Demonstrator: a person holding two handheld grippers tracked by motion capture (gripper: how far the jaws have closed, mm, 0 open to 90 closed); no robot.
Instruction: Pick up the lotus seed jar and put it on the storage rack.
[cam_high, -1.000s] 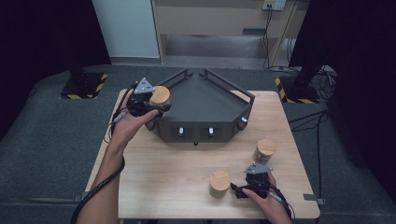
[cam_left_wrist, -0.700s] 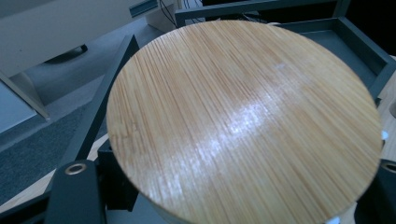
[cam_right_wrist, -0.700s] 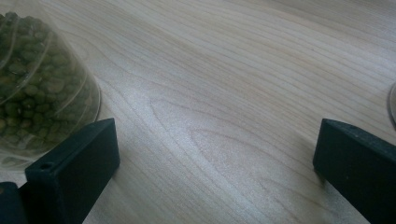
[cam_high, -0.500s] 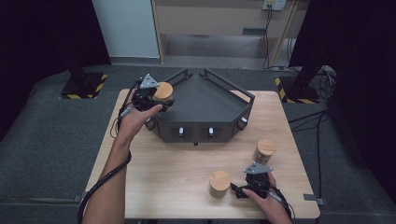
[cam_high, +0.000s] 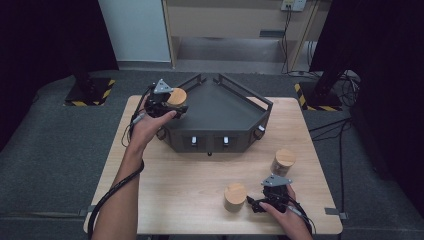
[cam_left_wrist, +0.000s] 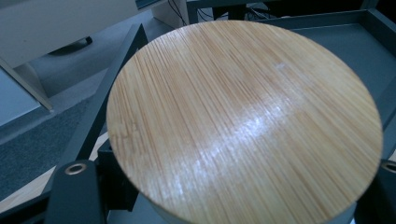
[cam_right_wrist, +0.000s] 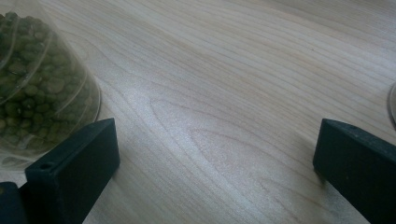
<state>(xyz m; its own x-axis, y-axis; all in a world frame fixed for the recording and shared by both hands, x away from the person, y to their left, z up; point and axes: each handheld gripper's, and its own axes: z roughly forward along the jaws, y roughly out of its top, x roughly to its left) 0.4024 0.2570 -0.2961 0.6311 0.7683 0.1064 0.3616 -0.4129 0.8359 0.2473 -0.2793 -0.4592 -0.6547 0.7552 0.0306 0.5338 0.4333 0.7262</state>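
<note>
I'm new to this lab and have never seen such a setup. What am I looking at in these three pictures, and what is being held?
A person sits at a wooden table and holds a hand-held two-jaw gripper in each hand. The high view looks down from above; the other two pictures come from cameras riding on the grippers. The left gripper is shut on a jar with a bamboo lid, held over the left corner of a dark grey angular tray. The right gripper rests low over the table near its front edge, jaws open with nothing between them. Beside it stands a jar of green beans, and a third lidded jar stands farther back.
</note>
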